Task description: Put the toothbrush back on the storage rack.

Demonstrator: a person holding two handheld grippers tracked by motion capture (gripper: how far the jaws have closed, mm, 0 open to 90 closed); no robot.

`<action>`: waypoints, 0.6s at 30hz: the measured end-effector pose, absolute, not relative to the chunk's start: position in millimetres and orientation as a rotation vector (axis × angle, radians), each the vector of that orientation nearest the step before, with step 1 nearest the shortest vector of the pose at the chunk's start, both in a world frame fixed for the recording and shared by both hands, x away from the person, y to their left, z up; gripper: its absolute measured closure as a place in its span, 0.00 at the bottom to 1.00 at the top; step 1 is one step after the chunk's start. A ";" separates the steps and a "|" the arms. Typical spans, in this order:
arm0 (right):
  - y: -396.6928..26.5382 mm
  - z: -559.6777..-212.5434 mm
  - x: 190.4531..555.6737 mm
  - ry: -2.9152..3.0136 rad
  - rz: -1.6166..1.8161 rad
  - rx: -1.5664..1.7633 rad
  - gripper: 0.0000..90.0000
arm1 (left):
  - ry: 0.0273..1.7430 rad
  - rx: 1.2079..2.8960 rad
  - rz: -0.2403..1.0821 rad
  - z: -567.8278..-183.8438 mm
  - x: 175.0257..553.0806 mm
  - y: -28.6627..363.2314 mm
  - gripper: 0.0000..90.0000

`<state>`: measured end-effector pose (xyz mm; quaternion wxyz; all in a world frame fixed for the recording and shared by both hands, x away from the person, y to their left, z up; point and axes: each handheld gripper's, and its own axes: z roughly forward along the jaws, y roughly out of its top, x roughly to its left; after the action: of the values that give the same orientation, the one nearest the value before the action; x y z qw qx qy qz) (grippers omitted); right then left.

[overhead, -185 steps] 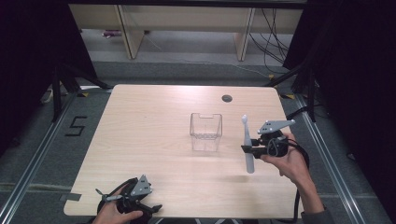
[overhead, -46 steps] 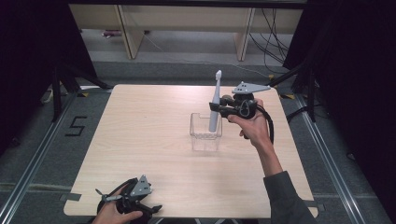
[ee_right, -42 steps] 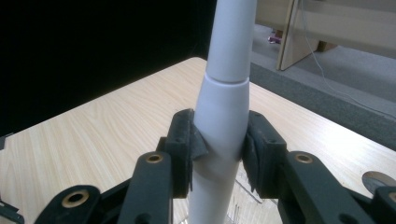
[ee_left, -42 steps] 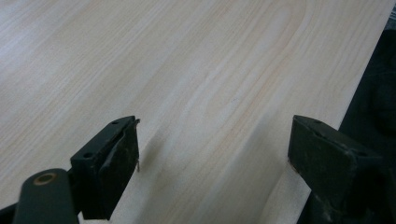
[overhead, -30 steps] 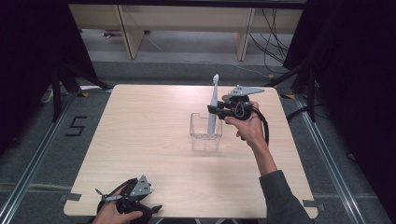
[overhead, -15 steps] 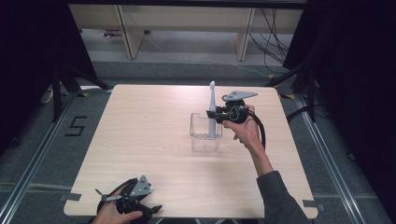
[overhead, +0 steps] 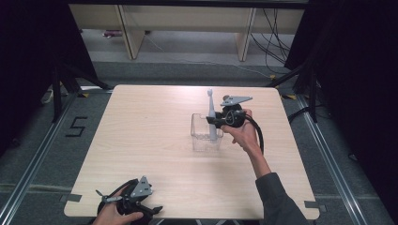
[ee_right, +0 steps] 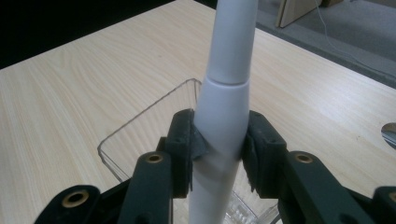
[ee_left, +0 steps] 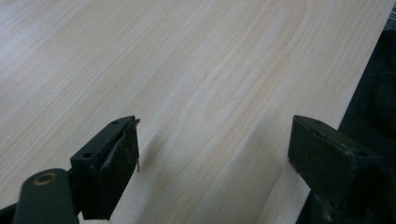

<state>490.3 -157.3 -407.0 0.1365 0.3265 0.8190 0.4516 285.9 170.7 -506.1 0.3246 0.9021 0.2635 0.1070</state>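
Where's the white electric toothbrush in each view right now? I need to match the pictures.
High view: toothbrush right of centre, upright, lower end in the clear box, held by the right tongs.
Right gripper view: toothbrush at centre, clamped.
Left gripper view: bare tabletop.
Shared landmark: the clear box.

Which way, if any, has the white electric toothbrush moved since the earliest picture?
Yes. Held in the right tongs, the toothbrush has gone from right of the clear container to standing upright with its lower end inside it.
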 end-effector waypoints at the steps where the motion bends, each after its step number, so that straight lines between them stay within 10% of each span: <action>1: -157.3 -407.0 490.3 2.371 1.307 0.945 0.73 | 0.683 2.369 0.284 -505.9 286.3 170.9 0.18; 18: -143.6 -420.3 496.7 2.456 1.162 0.912 0.73 | 0.668 2.382 0.280 -505.3 287.9 171.8 0.17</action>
<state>496.7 -143.6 -420.3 0.1371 0.3152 0.8488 0.4016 287.9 171.8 -505.3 0.3200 0.9065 0.2540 0.1066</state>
